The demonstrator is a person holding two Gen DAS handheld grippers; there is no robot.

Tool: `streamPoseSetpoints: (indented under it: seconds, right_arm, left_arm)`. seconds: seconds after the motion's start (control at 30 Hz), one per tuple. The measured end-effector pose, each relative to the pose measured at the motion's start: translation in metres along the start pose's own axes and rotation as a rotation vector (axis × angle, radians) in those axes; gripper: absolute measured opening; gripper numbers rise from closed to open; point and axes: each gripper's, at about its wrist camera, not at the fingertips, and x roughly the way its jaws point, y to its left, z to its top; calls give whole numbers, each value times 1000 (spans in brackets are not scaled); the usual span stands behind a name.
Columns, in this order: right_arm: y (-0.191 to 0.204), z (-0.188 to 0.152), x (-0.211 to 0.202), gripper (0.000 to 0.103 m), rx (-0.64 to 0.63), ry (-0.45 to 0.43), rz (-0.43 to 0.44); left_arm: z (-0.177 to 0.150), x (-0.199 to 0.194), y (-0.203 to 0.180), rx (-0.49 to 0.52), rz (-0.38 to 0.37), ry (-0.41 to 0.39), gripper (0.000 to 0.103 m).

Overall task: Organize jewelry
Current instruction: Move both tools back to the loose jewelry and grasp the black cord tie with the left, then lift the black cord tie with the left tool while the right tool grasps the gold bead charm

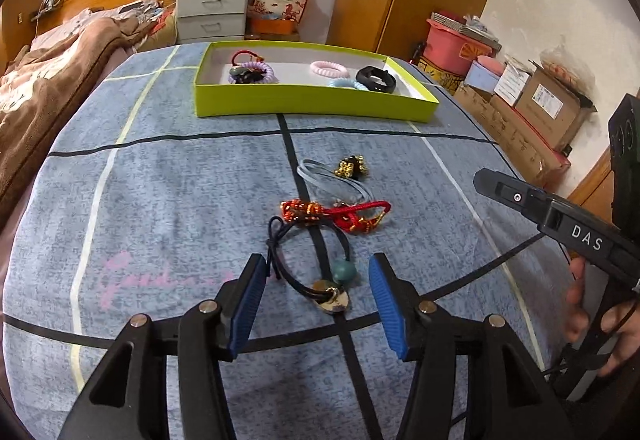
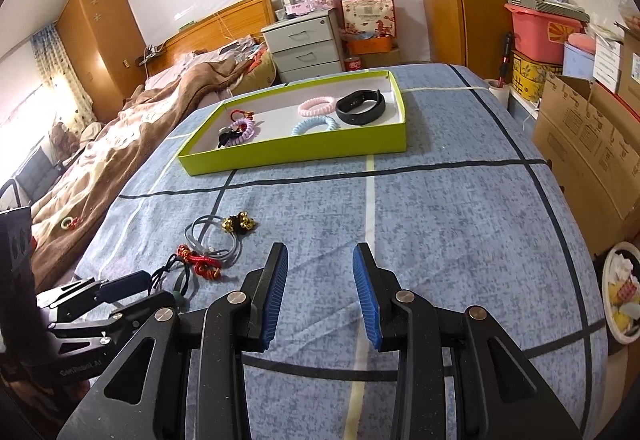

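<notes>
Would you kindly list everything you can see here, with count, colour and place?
box: one, lime green, far end of the bedspread
coil hair ties: three, pink, pale blue, purple, inside the box
wristband: one, black, right end of the box
red cord piece: one, in the box, left end by the purple coil
dark cord with beads: one, navy with teal bead, on the bedspread between the left gripper's fingers
red knotted bracelet: one, just beyond the dark cord
grey loop: one, with gold charms, beyond the red bracelet
bedspread: one, blue with lines
drawer unit: one, grey, by the wall
left gripper: open, above the dark cord
right gripper: open, nothing between its fingers
</notes>
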Motion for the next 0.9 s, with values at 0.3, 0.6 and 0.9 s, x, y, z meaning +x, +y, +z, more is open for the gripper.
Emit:
streamPoseSetpoints:
  seconds: [0.3,0.6,0.9]
  right_arm:
    - [2,-2,3,35,2,11,-9]
    - [3,-2,6,35,3,19,-10]
    - [12,4,16,35,-15,36,5]
  left_arm:
    - [-5,8,-6,42,69,6,58]
    - [-5,4,16,10,129,-12,21]
    - [-4,1,31,-32,121,-27,16]
